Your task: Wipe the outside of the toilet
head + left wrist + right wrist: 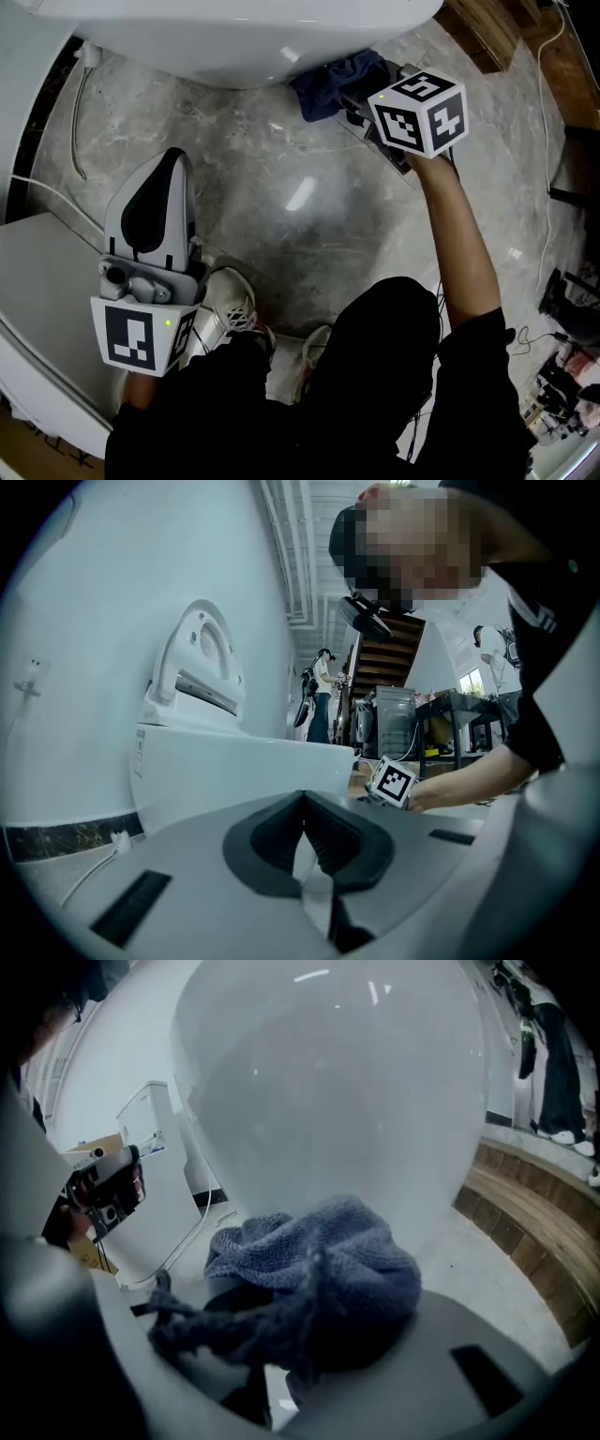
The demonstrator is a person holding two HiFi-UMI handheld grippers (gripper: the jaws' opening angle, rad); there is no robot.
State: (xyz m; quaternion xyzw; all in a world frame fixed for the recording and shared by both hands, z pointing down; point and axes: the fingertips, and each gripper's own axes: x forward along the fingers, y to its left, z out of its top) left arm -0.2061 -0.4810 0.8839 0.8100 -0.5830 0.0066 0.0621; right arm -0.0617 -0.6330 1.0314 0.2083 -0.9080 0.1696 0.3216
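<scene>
The white toilet (pixel 244 37) fills the top of the head view, and its rounded bowl (pixel 328 1091) looms right ahead in the right gripper view. My right gripper (pixel 354 101) is shut on a crumpled blue cloth (pixel 333 80), held low against the bowl's outside near the floor. The cloth (pixel 319 1269) covers the right gripper (pixel 300 1335) jaws. My left gripper (pixel 173 161) hangs back at the lower left, shut with nothing in it, well away from the bowl. In the left gripper view its jaws (pixel 305 803) point toward the toilet's side (pixel 216 771).
A white cabinet (pixel 37 281) stands at the left, and a thin hose (pixel 80 112) runs down the wall beside the toilet. Wooden steps (pixel 487 28) lie at the upper right. The person's shoes (pixel 230 305) rest on the grey marble floor (pixel 309 216). Cables trail at the right edge.
</scene>
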